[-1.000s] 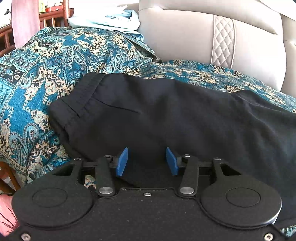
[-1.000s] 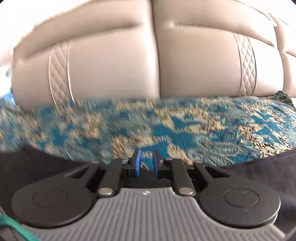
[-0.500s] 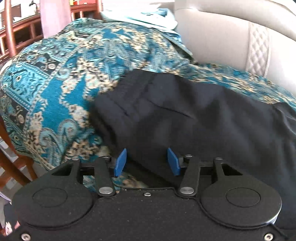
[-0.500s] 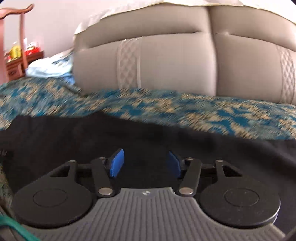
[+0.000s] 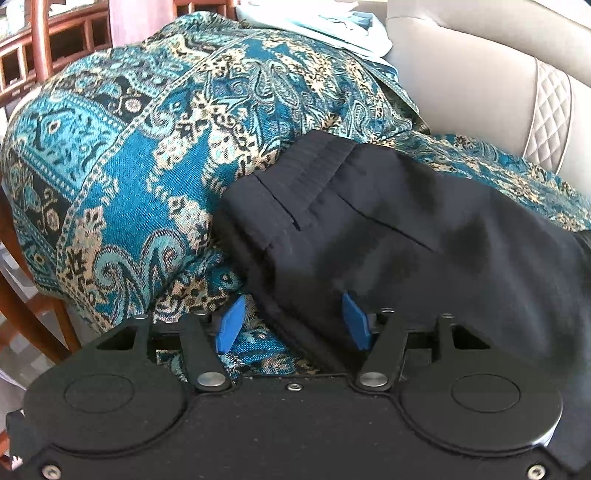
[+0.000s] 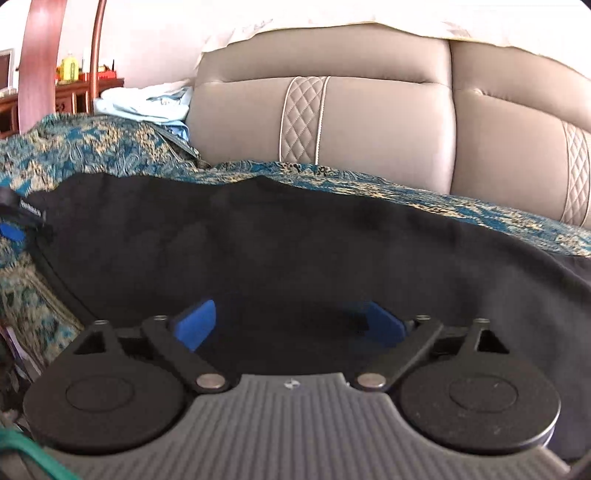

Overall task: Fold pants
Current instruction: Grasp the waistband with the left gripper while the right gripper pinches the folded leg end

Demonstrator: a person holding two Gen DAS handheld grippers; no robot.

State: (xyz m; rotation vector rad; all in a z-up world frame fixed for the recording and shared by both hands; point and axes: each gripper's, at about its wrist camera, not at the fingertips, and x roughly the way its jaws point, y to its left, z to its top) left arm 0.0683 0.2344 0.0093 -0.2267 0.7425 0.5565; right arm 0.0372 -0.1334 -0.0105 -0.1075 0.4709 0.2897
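Black pants (image 5: 406,236) lie on a sofa seat covered with a teal paisley throw (image 5: 140,147). Their waistband end lies at the left, in the left wrist view. My left gripper (image 5: 293,325) is open, its blue pads straddling the pants' near edge by the waistband corner. In the right wrist view the pants (image 6: 295,240) spread across the seat. My right gripper (image 6: 291,325) is wide open over the pants' near edge, holding nothing. The left gripper's blue pad (image 6: 11,232) shows at the far left of the right wrist view.
The beige leather sofa back (image 6: 369,122) rises behind the pants. Light blue cloth (image 5: 332,26) lies on the armrest at the back left. Wooden chair parts (image 5: 40,40) stand to the left, beyond the sofa's edge.
My right gripper has opened wide and swung left over the pants. My left gripper has moved left to the waistband corner, staying open.
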